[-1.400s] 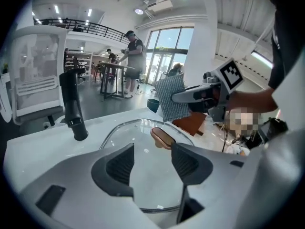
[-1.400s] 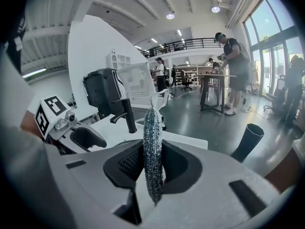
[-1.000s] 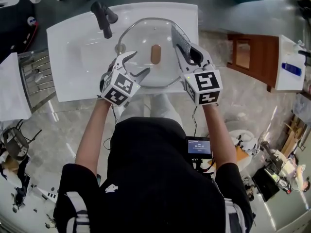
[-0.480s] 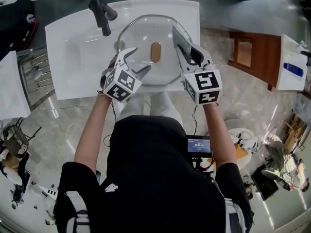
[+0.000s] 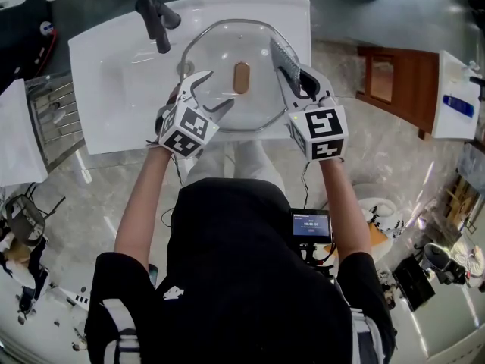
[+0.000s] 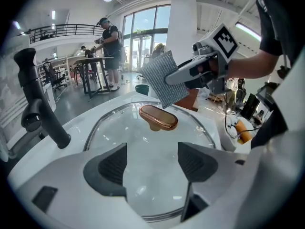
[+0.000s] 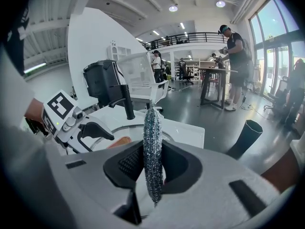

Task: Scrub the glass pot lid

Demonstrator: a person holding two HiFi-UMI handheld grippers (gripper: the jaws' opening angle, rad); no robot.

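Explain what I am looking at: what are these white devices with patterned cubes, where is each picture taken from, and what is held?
There is no robot: a person holds a two-jaw gripper in each hand; the patterned cubes are part of them. The head view looks down from a camera on the person's head. The other two views come from cameras riding on each gripper, looking along its jaws. A glass pot lid with a copper-coloured knob lies on a white washbasin, next to a black faucet. The left gripper is open and empty, over the lid's near edge. The right gripper is shut on a silvery mesh scouring pad, held above the lid's right side.
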